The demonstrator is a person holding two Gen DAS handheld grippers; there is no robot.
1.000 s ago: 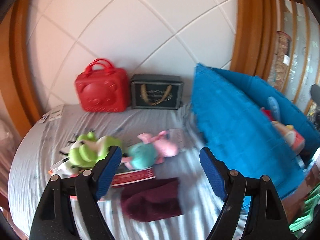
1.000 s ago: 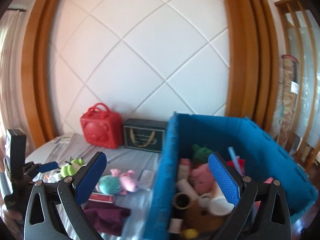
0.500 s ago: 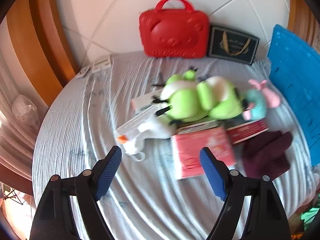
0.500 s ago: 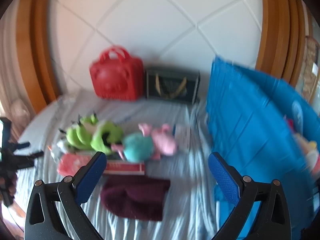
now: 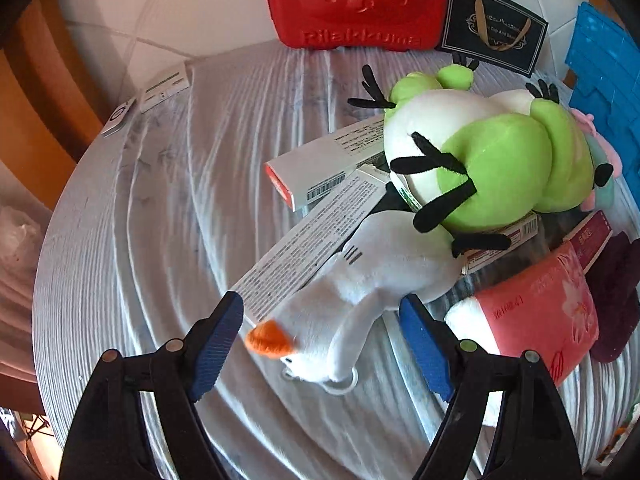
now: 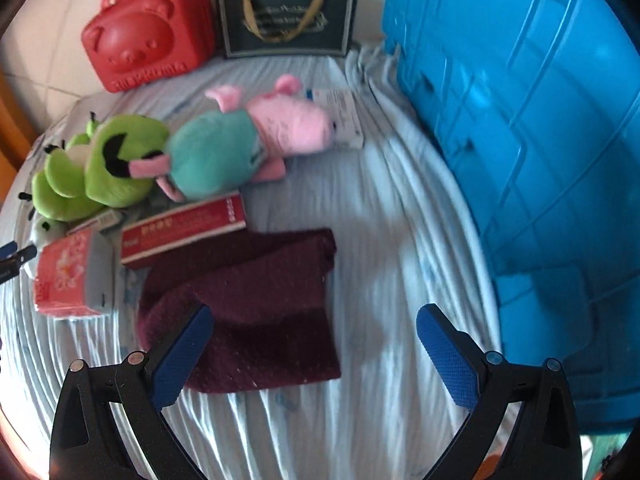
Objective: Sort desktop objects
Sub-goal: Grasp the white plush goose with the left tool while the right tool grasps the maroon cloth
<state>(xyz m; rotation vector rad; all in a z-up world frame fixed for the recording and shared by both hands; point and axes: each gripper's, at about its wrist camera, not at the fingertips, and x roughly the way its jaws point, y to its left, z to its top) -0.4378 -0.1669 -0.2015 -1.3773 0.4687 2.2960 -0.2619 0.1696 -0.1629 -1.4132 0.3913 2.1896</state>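
Left tongs [image 5: 322, 338] spread astride the white plush toy [image 5: 360, 280]: pinch its middle. Right tongs [image 6: 312, 346] spread over the maroon cloth [image 6: 248, 300].

Knit hat [image 6: 256, 300] as landmark: bin [image 6: 540, 160] right, flat boxes [image 6: 184, 232] just behind-left, plush toys [image 6: 192, 152] farther behind, two cases [image 6: 152, 28] rearmost.

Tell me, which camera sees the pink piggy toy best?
The right wrist view. There the pink pig plush lies whole on the cloth, snout toward the blue bin. The left wrist view shows only a pink sliver behind the green plush.
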